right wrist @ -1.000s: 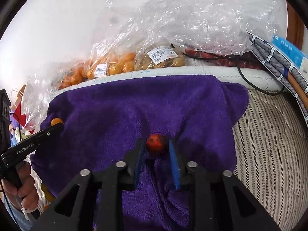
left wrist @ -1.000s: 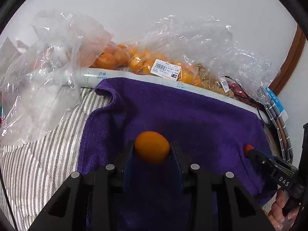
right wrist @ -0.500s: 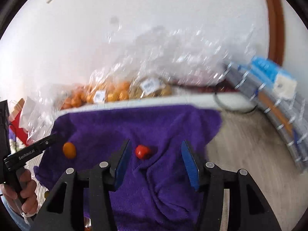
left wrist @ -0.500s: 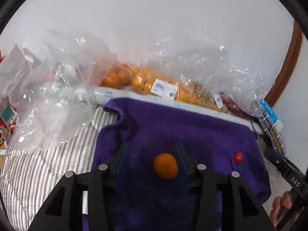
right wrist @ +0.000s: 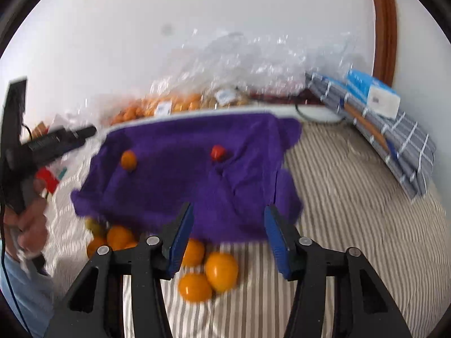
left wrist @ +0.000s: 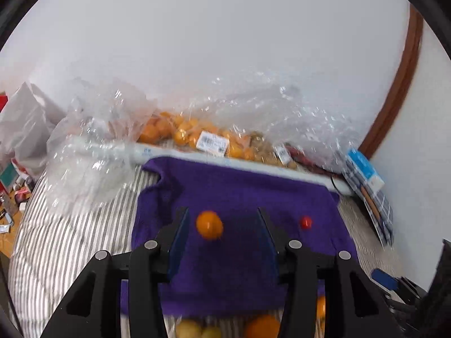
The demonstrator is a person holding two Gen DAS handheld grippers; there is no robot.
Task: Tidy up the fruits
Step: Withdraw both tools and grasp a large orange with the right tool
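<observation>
A purple towel (left wrist: pixel 239 186) (right wrist: pixel 169 180) is spread on striped bedding. On it lie a small orange (left wrist: pixel 210 224) (right wrist: pixel 128 160) and a small red fruit (left wrist: pixel 305 222) (right wrist: pixel 217 152), well apart. My left gripper (left wrist: pixel 222 211) is open, held above and back from the orange, which it does not touch. My right gripper (right wrist: pixel 229 207) is open and its jaws are closing with nothing between them, well short of the red fruit. Several loose oranges (right wrist: pixel 221 270) (left wrist: pixel 262 326) lie on the bedding at the towel's near edge.
Clear plastic bags of oranges (left wrist: pixel 191 135) (right wrist: pixel 174 104) line the white wall behind the towel. A blue-and-white box (right wrist: pixel 372 93) rests on a folded checked cloth (right wrist: pixel 400 143) at the right. A person's hand (right wrist: pixel 28 225) holds the left gripper's handle.
Both grippers let go of their fruit, the left its orange and the right its red fruit. Both drew back and up, so the near edge of the towel and the loose oranges came into view.
</observation>
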